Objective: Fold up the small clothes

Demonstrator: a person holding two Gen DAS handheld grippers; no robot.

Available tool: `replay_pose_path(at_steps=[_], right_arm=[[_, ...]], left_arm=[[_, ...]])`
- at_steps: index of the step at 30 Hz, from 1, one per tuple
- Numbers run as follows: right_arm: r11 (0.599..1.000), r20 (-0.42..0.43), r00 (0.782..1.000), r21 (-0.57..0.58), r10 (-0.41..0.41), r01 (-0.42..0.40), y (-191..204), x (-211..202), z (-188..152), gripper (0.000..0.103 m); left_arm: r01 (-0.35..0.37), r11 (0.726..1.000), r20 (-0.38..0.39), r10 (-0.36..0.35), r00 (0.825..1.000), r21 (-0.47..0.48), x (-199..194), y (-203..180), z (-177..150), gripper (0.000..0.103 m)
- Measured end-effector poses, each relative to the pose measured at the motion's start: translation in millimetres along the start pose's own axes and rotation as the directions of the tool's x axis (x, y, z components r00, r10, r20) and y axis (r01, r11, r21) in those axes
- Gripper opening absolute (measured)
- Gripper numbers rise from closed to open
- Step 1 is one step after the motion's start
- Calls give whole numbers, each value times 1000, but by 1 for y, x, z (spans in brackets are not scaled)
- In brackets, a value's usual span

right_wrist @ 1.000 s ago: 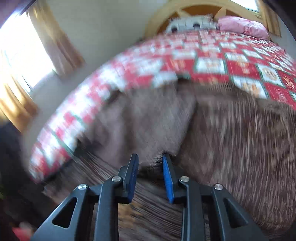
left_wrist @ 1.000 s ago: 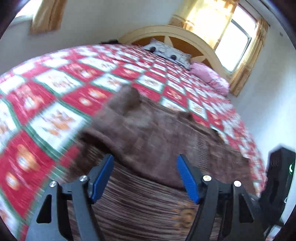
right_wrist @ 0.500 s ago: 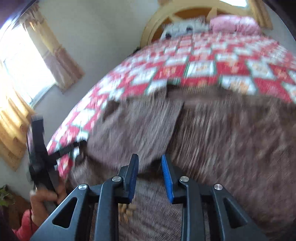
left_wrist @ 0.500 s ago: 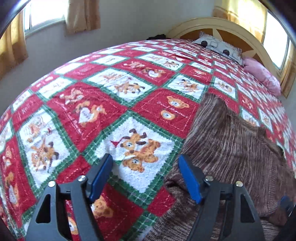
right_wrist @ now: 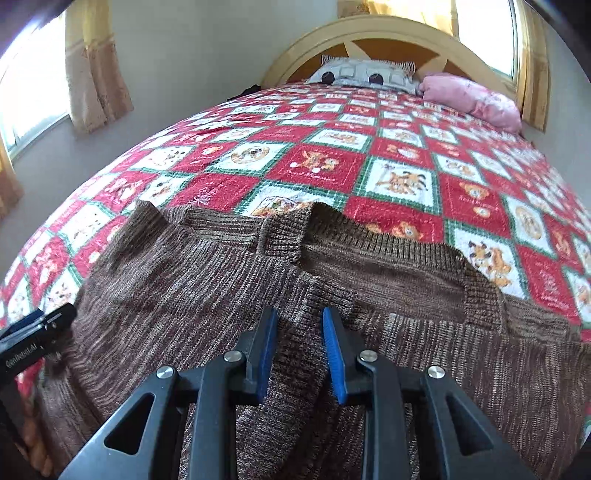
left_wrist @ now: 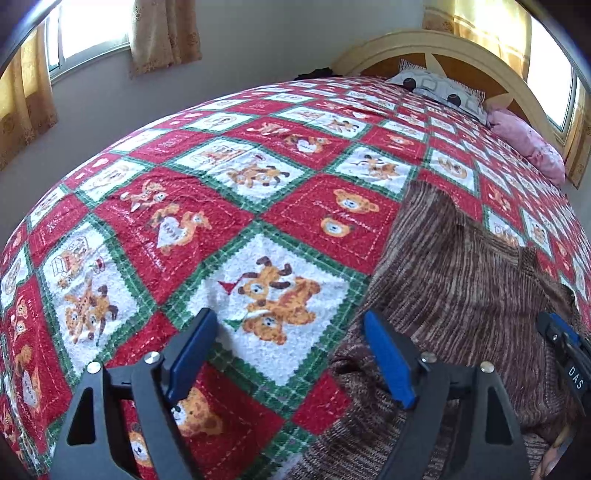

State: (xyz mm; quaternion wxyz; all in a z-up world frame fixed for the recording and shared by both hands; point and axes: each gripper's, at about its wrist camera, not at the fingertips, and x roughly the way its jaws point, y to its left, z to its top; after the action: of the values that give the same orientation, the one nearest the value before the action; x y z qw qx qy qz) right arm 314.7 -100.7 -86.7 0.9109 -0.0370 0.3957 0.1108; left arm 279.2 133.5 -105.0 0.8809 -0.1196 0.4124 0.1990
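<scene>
We saw a brown knitted sweater (right_wrist: 192, 295) lying spread on the near part of the bed, over a red, white and green quilt (left_wrist: 207, 206) printed with teddy bears. Its ribbed neck band (right_wrist: 280, 236) lay toward the headboard (right_wrist: 369, 37), and the knit ran down past the lower edge of the right wrist view.

The right gripper (right_wrist: 298, 354) sat low over the middle of the sweater. Its blue pads (right_wrist: 266, 354) stood only a little apart, and a raised ridge of the brown knit ran up between them. We could not tell whether the pads actually pressed that ridge or merely flanked it.

The left gripper (left_wrist: 291, 362) was spread wide with nothing between its pads. It hung over the bare quilt just beside the sweater's left edge: the left-hand pad (left_wrist: 192, 354) was above a white bear square, while the right-hand pad (left_wrist: 388, 365) stood over the rumpled border of the knit. In that view the sweater (left_wrist: 461, 288) filled the lower right, and the tip of the right gripper showed at the far right edge, above the fabric.

At the head of the bed lay a grey patterned pillow (right_wrist: 365, 74) and, just beside it, a pink pillow (right_wrist: 469, 98). Curtained windows (left_wrist: 92, 33) stood on the walls beyond.
</scene>
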Motion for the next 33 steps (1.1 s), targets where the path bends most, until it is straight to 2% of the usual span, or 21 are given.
replay_pose_path(at_steps=[5,9,13,16,18,22,24,27,29,33], right_arm=[[1000,-16,1000,23,15,-15,-1,-5,2,29],[991,-15,996,106,83,-81,-13,-48,-15,29],[998,-5,1000,63,-22,22,-40,-91,-49,29],[987,-82,992,119,-98,107,-81,-100,-77,29],[982,-39,999,189,-22,29,-111,-121,-100,29],[970,-25,1000,243,-13,19,-139,-161,-128,29],[948,31,999,319,-7,-3,-154,-184,-138,29],[933,64,996,359,-64,37,-165,-202,-143,29],[936,75,996,350,-55,25,-165,-202,-136,29],[961,98,989,264,-109,79,-164,-188,-89,29]], left_arm=[[-5,1000,0,5,1000,-5,2,1,1,88],[30,999,-1,-30,1000,-23,3,6,1,91],[37,999,-3,-37,999,-21,3,5,1,92],[43,999,-4,-43,999,-23,3,6,1,94],[58,998,-4,-58,998,-27,2,7,0,96],[76,996,-2,-76,997,-39,0,10,-2,97],[71,997,-4,-71,997,-34,0,9,-2,97],[66,997,-6,-66,998,-31,-1,8,-2,97],[66,997,-6,-66,998,-31,0,8,-2,98],[62,998,-9,-62,998,-25,1,7,-1,98]])
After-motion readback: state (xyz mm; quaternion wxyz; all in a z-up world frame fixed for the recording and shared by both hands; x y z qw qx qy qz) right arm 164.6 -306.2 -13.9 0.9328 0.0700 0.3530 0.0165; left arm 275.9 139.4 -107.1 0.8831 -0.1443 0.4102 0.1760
